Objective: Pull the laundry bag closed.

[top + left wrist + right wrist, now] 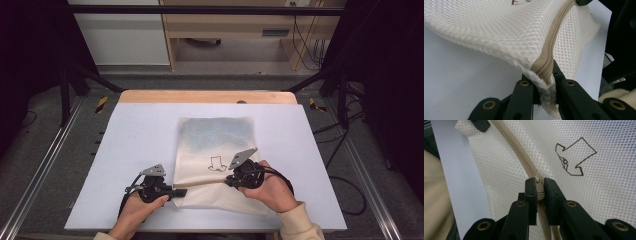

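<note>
Mesh bag (215,150) near table (140,135) front edge. Left gripper (545,82) pinches bag's corner; right gripper (538,192) clamped on zipper pull (537,180). Zipper (519,155) line runs straight between them.

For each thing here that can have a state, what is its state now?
Mesh bag: flat on the table, near left corner lifted.
Zipper: teeth closed ahead of the right gripper.
Left gripper: shut on the bag's zipper end.
Right gripper: shut on the zipper pull.
</note>
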A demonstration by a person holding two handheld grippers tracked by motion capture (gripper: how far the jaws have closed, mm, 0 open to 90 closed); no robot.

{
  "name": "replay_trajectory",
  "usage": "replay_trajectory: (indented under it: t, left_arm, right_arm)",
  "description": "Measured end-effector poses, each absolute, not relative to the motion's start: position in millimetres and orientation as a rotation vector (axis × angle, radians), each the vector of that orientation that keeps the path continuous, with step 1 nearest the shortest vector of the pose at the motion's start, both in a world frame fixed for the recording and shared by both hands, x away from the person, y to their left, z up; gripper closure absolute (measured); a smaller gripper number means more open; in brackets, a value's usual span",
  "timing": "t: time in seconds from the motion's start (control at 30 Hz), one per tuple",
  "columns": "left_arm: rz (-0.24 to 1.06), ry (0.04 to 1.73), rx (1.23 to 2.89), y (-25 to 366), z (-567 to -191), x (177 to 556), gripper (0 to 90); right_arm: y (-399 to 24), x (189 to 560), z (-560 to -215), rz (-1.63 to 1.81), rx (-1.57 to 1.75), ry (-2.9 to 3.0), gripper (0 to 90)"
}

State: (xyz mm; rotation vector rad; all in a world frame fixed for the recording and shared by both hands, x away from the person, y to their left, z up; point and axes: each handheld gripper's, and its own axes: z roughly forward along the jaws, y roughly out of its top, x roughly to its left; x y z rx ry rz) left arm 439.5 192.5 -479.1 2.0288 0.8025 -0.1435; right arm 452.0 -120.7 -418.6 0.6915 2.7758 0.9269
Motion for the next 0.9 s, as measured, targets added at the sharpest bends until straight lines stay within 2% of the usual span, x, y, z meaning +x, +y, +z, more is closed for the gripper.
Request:
replay_trajectory:
  t: [0.9]
  left_arm:
    - [-0.141, 0.8, 2.034, 192.4, -479.1, 439.4, 84.1]
  right_arm:
    - [-156.0, 444.9, -421.4, 0.94, 0.791, 2.726, 81.9]
